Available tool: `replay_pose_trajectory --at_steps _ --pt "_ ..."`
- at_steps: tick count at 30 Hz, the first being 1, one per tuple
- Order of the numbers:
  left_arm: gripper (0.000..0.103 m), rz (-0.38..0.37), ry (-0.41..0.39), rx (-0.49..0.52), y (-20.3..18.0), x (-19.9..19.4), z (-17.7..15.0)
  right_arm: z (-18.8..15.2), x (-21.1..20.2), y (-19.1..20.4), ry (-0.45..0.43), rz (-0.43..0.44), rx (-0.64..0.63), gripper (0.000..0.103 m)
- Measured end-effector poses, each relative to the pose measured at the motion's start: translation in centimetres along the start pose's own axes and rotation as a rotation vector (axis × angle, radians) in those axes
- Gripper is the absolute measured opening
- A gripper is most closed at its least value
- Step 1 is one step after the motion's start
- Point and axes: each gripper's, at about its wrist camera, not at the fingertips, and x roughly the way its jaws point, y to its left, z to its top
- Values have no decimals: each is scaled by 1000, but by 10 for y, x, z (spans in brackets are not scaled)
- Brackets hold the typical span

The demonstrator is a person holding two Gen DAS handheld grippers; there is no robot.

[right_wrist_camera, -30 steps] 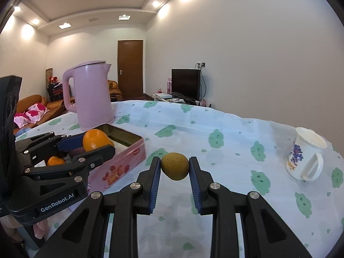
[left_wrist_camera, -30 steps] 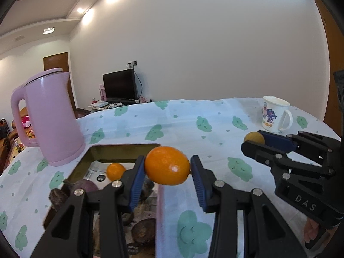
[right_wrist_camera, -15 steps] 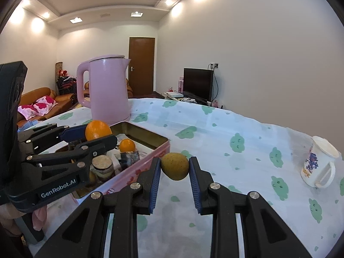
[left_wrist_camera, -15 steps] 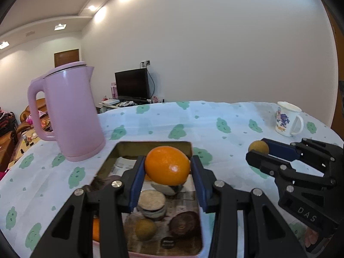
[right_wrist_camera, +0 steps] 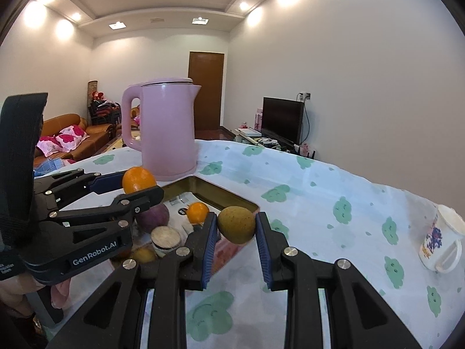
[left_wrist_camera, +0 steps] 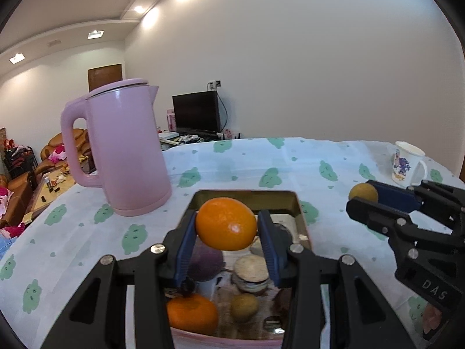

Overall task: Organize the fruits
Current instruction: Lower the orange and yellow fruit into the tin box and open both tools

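The left tool (left_wrist_camera: 226, 226) is clamping a large orange (left_wrist_camera: 226, 223) between its blue pads, holding it in the air above the far half of an open tin box (left_wrist_camera: 247, 194) that is sitting on the table (left_wrist_camera: 261, 160). The right tool (right_wrist_camera: 237, 229) is squeezing a small brownish-green fruit (right_wrist_camera: 236, 224) the same way, hanging just beside the tin's right-hand rim, over the tablecloth rather than over the box. In the left wrist view the right tool is showing at the right edge, well clear of the tin, with its fruit at the tip.

Inside the tin several things are lying close together: a purple round fruit (left_wrist_camera: 205, 258), a second orange (left_wrist_camera: 191, 312) near the front wall, a small yellow-green fruit (left_wrist_camera: 244, 306), a flat round pale item (left_wrist_camera: 251, 267) stacked on something darker, and a smaller orange (right_wrist_camera: 197, 212) seen from the right wrist view. Printed paper is lining the bottom.

A pink kettle (left_wrist_camera: 125, 148) is standing upright on the table just beyond the tin's far left corner, its handle pointing left. A flowered mug (left_wrist_camera: 407, 163) is standing upright, well apart at the right side of the table. A person's fingers (right_wrist_camera: 61, 288) are showing under the left tool's body.
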Motion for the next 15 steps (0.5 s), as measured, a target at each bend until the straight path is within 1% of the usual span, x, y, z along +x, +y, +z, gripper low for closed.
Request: replay_pose_trajectory --at_steps 15 --pt "44 42 50 -13 27 7 -1 14 15 23 0 49 -14 29"
